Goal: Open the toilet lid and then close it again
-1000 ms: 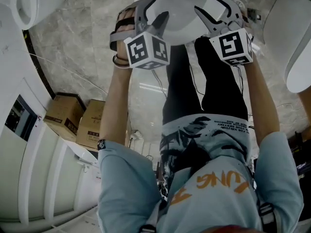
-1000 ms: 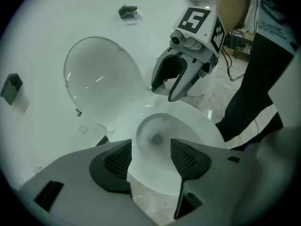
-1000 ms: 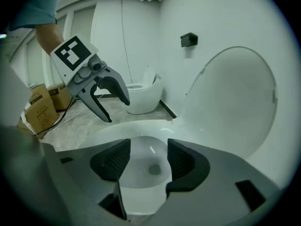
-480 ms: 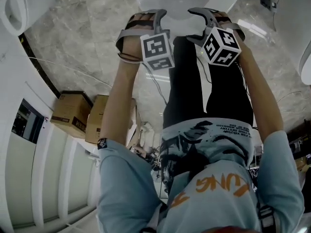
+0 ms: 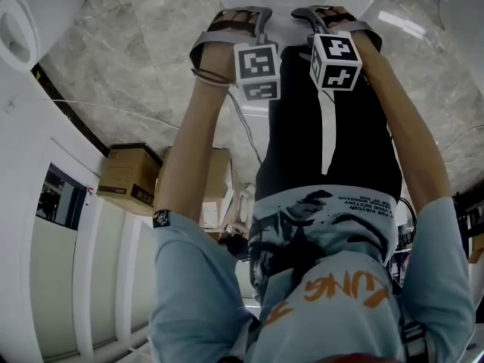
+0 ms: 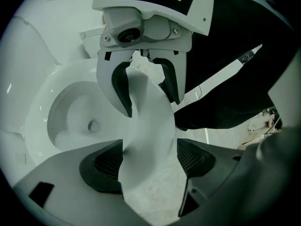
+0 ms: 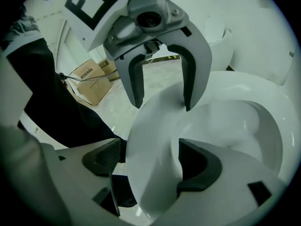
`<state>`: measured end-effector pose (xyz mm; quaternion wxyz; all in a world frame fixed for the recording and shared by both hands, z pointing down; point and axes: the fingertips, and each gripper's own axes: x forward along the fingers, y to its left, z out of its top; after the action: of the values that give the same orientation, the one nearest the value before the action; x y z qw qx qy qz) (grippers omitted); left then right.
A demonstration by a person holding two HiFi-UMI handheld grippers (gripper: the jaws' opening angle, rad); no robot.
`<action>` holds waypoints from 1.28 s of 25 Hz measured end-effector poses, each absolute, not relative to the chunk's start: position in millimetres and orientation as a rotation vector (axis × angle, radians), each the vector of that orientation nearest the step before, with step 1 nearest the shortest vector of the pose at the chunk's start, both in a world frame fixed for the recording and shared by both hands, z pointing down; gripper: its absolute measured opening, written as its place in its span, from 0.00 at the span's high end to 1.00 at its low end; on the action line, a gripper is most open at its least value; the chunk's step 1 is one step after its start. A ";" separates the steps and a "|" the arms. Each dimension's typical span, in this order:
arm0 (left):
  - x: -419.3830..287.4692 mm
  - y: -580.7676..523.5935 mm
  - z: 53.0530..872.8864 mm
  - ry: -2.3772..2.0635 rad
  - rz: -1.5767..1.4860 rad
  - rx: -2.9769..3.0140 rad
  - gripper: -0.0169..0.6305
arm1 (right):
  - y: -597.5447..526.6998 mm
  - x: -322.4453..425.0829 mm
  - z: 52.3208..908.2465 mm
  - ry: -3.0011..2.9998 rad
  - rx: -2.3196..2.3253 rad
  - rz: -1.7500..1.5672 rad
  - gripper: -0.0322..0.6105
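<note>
You're prob. in a sanitary-ware showroom or test bay rather than a home bathroom. The white ceramic toilet bowl (image 6: 70, 112) below you stands out in an open room, & a 2nd white ceramic fixture (image 5: 21, 29) sits at your far L on the same glossy grey marble-look floor (image 5: 128, 59). Two brown cardboard boxes (image 5: 130, 178) w/ printed labels are parked against a white panelled curved partition (image 5: 83, 278) w/ a dark base strip. A thin loose cable (image 5: 106, 105) trails across the floor near them.
</note>
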<state>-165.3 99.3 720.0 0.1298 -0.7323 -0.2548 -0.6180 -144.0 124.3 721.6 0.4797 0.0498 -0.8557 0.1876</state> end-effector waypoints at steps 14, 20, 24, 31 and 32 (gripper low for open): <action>-159.6 108.1 730.3 -0.737 -1.758 -2.135 0.42 | 133.7 -144.4 736.3 -1.909 0.008 0.400 0.42; -155.5 102.7 708.8 -0.666 -1.697 -2.151 0.42 | 129.3 -145.1 717.8 -1.943 0.005 0.414 0.42; -153.0 99.9 689.7 -0.576 -1.612 -2.117 0.42 | 128.8 -145.6 693.5 -1.987 -0.002 0.449 0.43; -147.3 90.5 655.8 -0.389 -1.483 -2.021 0.42 | 124.6 -141.6 645.2 -2.051 -0.026 0.516 0.44; -147.5 90.3 650.4 -0.385 -1.484 -2.011 0.43 | 123.7 -140.4 638.2 -2.062 -0.023 0.520 0.44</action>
<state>-147.5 90.3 650.4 0.3016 -0.7582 -0.1452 -0.5596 -140.4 123.7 638.2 0.4862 -0.0094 -0.8473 0.2135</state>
